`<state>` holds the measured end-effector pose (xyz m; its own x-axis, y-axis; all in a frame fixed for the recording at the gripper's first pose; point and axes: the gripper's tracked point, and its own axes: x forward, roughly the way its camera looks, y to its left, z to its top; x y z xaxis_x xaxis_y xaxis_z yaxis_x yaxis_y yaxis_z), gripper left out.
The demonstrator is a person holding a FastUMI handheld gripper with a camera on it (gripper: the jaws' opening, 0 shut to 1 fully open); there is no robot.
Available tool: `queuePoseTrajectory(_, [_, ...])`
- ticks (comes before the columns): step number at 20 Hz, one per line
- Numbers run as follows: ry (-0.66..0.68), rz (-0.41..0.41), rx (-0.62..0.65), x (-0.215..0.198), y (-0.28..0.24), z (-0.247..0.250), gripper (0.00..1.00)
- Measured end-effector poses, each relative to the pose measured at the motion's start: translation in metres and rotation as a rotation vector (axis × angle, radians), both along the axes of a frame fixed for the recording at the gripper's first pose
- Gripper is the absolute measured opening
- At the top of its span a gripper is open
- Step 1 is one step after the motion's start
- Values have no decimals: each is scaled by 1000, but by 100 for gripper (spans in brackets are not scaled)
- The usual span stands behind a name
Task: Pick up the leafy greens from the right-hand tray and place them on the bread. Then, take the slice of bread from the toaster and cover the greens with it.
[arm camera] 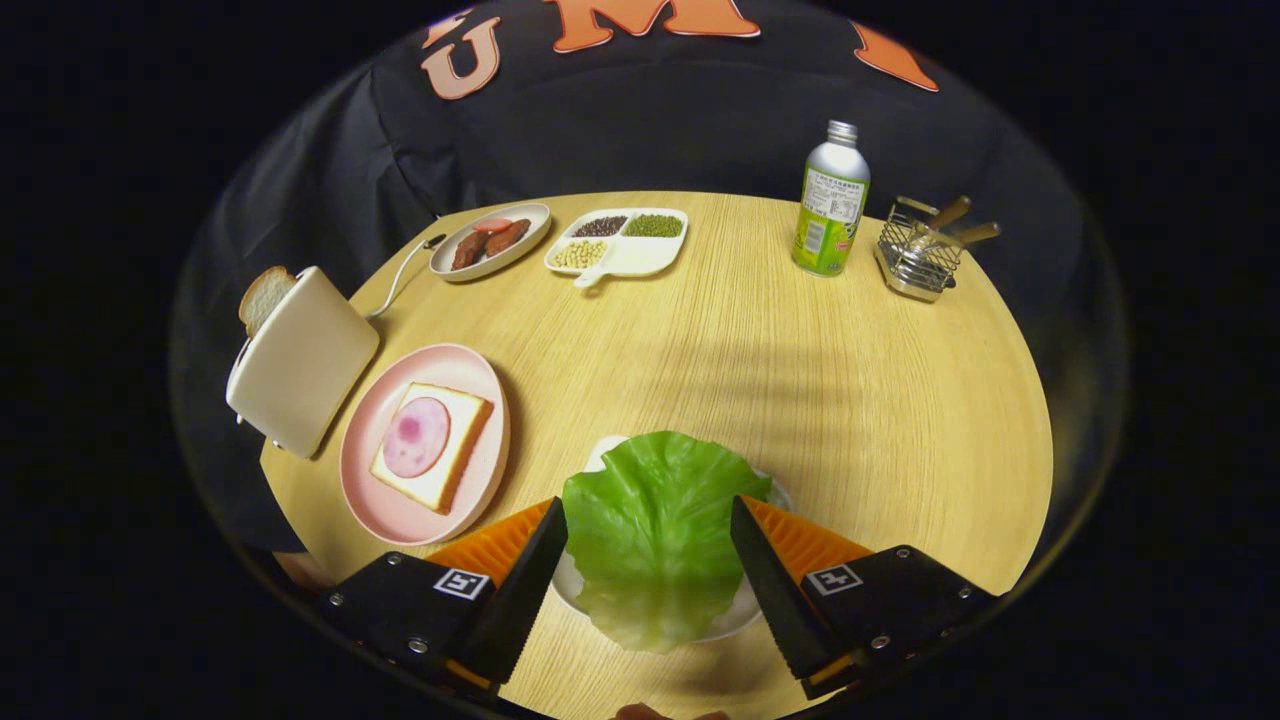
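Note:
A green lettuce leaf point(655, 535) lies on a small white tray point(735, 615) right between my fingers. My gripper point(648, 510) is open, a finger on each side of the leaf, and I cannot tell if either touches it. To the left of the fingers, a pink plate point(470, 380) holds a slice of bread point(455, 480) topped with a round of ham point(416, 436). Beyond the plate stands a cream toaster point(300, 360) with a bread slice point(262, 296) sticking out of its slot.
At the table's far side sit an oval dish of sausages point(490, 241), a divided white tray of beans point(620, 242), a green-labelled bottle point(832, 200) and a wire basket with wooden-handled utensils point(922, 252). The toaster's cord point(400, 275) runs toward the oval dish.

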<state>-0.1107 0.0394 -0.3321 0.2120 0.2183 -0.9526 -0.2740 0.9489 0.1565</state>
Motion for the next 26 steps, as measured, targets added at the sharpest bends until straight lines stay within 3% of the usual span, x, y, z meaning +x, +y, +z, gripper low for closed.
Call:
queuePoseTrajectory(9, [48,33,-77,-7,-4,-30,94])
queuePoseTrajectory(11, [46,13,-113,-3,-12,-32,85])
queuePoseTrajectory(13, [53,-8,-130,-2,-14,-32,66])
queuePoseTrajectory(15, [75,-53,-113,-2,-14,-30,43])
queuePoseTrajectory(16, [86,-69,-101,-3,-12,-32,22])
queuePoseTrajectory(18, [98,-95,-73,-1,-12,-29,8])
queuePoseTrajectory(22, [56,-145,-1,11,-5,-9,2])
queuePoseTrajectory(26, [17,-102,-37,10,-6,-3,2])
